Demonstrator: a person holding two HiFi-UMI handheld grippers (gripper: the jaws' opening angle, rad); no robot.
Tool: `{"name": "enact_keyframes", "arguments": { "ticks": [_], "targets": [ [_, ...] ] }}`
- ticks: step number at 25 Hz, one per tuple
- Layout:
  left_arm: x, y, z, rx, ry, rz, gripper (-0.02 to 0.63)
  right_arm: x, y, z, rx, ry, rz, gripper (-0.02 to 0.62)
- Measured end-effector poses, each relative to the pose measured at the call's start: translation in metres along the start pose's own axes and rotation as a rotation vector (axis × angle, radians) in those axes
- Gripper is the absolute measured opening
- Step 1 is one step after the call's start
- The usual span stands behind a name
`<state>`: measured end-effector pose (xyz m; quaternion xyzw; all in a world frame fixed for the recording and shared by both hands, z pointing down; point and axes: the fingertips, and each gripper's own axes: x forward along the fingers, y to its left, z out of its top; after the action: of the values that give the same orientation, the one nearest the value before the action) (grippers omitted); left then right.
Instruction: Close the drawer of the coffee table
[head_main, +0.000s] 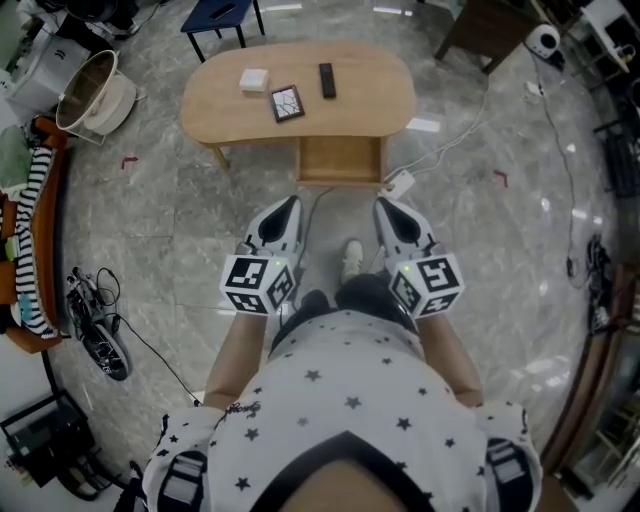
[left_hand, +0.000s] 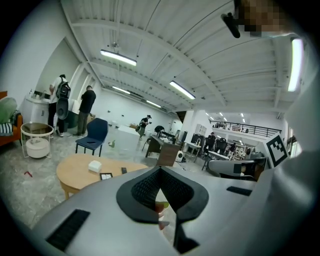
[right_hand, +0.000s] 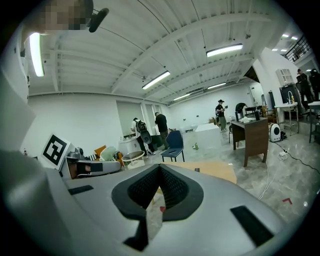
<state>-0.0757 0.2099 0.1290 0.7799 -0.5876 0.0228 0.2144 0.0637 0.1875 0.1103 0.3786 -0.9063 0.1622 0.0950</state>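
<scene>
The oval wooden coffee table (head_main: 370, 95) stands ahead of me, and its drawer (head_main: 340, 160) is pulled out from the near side. My left gripper (head_main: 289, 205) and right gripper (head_main: 385, 206) are held side by side a short way in front of the drawer, touching nothing. Both point toward it with jaws shut and nothing between them. In the left gripper view the shut left gripper (left_hand: 160, 170) has the table (left_hand: 75, 172) at its left. In the right gripper view the shut right gripper (right_hand: 160, 167) has the table (right_hand: 215, 170) at its right.
On the tabletop lie a white box (head_main: 254, 79), a dark framed tile (head_main: 287, 103) and a remote (head_main: 327, 80). A power strip with its cable (head_main: 400, 183) lies on the floor right of the drawer. A blue chair (head_main: 222, 15) stands behind the table, a round basket (head_main: 92, 92) at its left.
</scene>
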Motion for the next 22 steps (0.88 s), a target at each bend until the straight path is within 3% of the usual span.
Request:
{"name": "enact_keyframes", "arguments": {
  "ticks": [22],
  "targets": [
    [0.115, 0.030, -0.001, -0.065, -0.005, 0.135, 0.008, 0.070, -0.121, -0.004, -0.005, 0.101, 0.056, 0.006]
  ]
}}
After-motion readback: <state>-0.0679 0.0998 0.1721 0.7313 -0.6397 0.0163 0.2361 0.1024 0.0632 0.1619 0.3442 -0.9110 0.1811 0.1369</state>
